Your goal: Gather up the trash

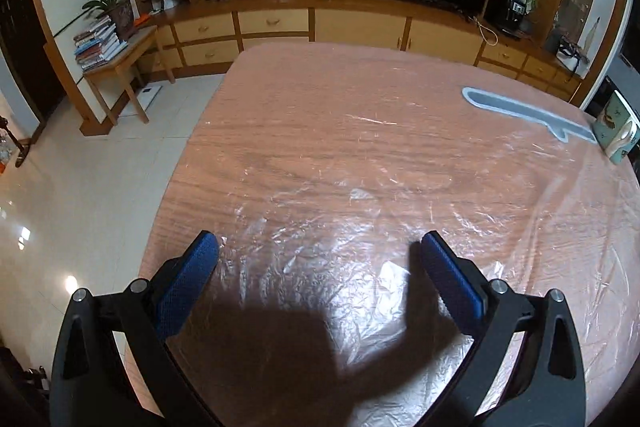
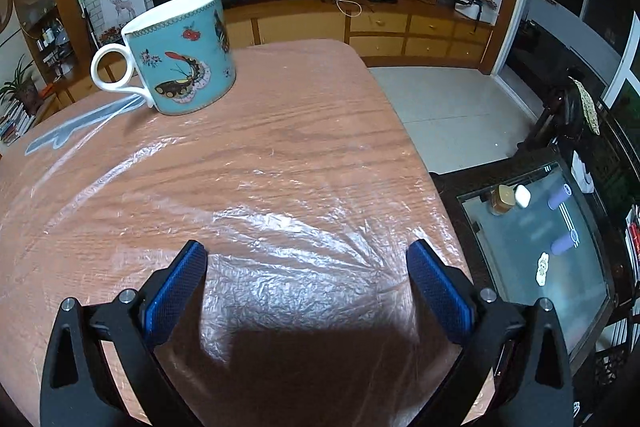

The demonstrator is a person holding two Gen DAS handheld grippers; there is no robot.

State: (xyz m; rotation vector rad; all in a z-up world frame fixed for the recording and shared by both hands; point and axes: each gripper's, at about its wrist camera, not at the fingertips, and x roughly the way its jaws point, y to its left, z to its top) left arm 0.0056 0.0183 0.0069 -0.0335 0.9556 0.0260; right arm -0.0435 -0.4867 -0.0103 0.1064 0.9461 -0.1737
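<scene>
Left gripper [image 1: 318, 247] spread wide, empty, above plastic-wrapped table [image 1: 320, 147]; right gripper [image 2: 306, 255] likewise agape, empty; butterfly mug [image 2: 184, 59] upright beside grey strip [image 2: 80, 127].

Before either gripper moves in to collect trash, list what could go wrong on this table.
1. The mug stands on the clear plastic film; tugging the film could probably drag or tip it.
2. The film is thin and wrinkled; the open right gripper and left gripper may slip off it.
3. The mug stands beside the grey flat piece, so a reach there could knock the mug.
</scene>
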